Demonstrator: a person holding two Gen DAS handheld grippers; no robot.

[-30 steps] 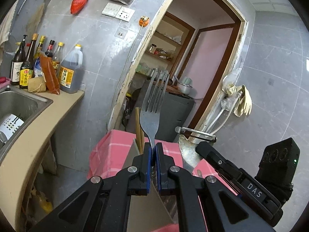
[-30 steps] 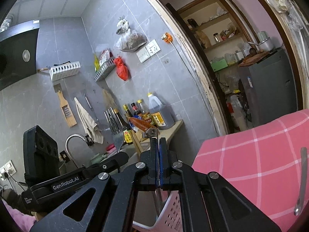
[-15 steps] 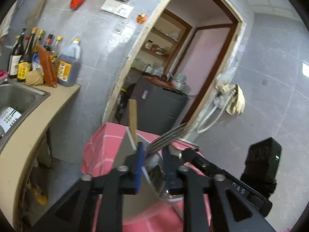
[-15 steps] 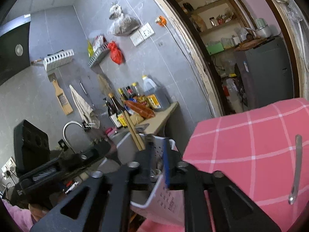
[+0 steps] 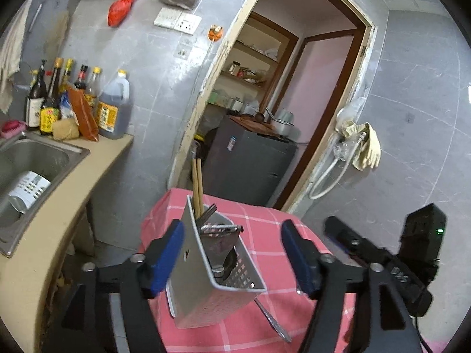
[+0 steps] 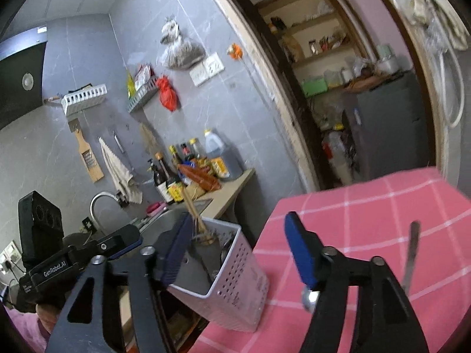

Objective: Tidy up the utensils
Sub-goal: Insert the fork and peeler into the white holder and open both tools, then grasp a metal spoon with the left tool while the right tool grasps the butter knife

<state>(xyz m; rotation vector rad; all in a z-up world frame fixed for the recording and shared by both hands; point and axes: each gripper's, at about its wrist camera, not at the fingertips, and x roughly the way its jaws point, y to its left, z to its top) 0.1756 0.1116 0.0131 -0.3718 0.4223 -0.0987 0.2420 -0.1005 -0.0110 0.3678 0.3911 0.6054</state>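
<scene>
A white perforated utensil holder (image 5: 212, 279) stands on the pink checked tablecloth (image 5: 265, 226). It holds wooden chopsticks (image 5: 196, 182), a fork (image 5: 209, 213) and other metal utensils. My left gripper (image 5: 232, 259) is open and empty, its jaws on either side of the holder. My right gripper (image 6: 238, 253) is open and empty, just right of the holder (image 6: 226, 276). A metal utensil (image 6: 410, 253) lies on the cloth (image 6: 368, 211) to the right. Another utensil handle (image 5: 272, 320) lies by the holder's base.
A counter with a steel sink (image 5: 26, 161) and several sauce bottles (image 5: 76, 103) runs along the left. A doorway with a dark cabinet (image 5: 250, 161) is behind the table. The table's left edge is close to the holder.
Both grippers have opened. The left one let go of the fork, which now stands in the holder. Both have drawn back from the holder.
</scene>
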